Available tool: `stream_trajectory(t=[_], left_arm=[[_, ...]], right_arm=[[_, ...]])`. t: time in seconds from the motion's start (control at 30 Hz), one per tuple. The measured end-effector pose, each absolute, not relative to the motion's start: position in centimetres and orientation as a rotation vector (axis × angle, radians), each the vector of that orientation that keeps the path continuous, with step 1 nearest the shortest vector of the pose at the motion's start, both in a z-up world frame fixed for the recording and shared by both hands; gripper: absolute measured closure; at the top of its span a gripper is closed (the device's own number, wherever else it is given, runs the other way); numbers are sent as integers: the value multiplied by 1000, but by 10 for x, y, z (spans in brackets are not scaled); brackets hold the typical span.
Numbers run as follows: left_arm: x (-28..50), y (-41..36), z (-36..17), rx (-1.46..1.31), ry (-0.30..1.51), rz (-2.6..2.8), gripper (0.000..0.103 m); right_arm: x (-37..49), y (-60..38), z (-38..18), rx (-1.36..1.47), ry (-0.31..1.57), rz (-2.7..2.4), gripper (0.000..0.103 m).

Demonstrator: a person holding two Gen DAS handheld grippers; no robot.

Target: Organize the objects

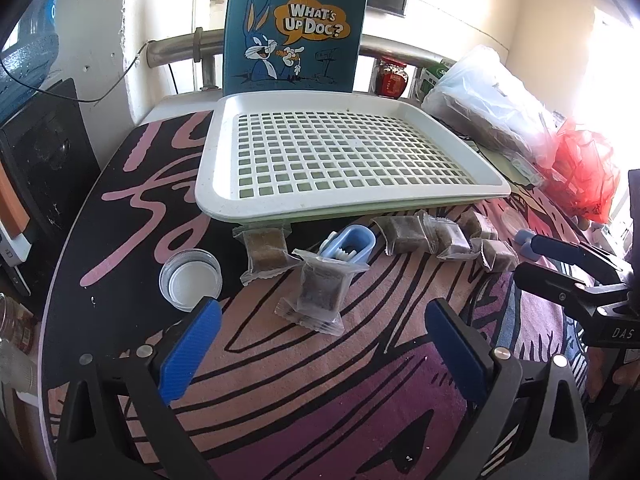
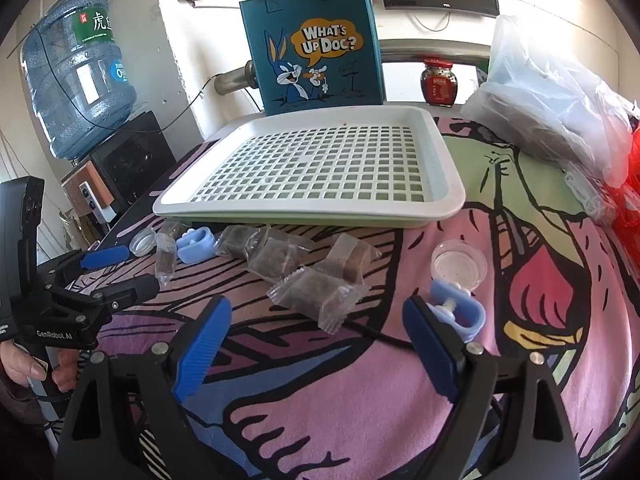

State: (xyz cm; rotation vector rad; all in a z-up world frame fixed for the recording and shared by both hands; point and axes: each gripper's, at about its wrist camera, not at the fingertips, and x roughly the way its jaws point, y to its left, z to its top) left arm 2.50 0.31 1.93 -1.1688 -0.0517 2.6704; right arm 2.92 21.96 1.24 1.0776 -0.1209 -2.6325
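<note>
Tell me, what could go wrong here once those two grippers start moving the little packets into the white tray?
1. The wrapped packets overlap in a loose pile, so the open right hand-held gripper might pinch two at once or drag a neighbour.
2. Their crinkly clear wrappers look slippery; a packet may slide out before reaching the tray.
3. The blue clip sits between packets near the open left hand-held gripper and could get knocked.

The perforated tray [image 2: 448, 196] stood empty, its floor open from above. A row of wrapped brown packets [image 2: 316, 298] and a blue clip [image 2: 196, 245] lay along its near rim, obstructing low approach. Bare cloth lay clear between each gripper's open jaws. The tote bag [image 2: 316, 44] closed off the far side; plastic bags [image 2: 560, 92] crowded the right.
</note>
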Motion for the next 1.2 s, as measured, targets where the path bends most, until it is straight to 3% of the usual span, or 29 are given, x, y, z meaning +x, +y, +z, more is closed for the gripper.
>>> stream_trajectory(t=[0.2,0.63,1.2], left_arm=[[23,0,19,-1170,-67,2680,7],[21,4,19,-1178,-24,2697,7],[26,9,23,-1145,31,2723,7]], right_arm=[[21,214,17,1102,-125,-2629,20],[15,199,4,1172,6,-2672,20],[17,200,7,1155,22,-2705,20]])
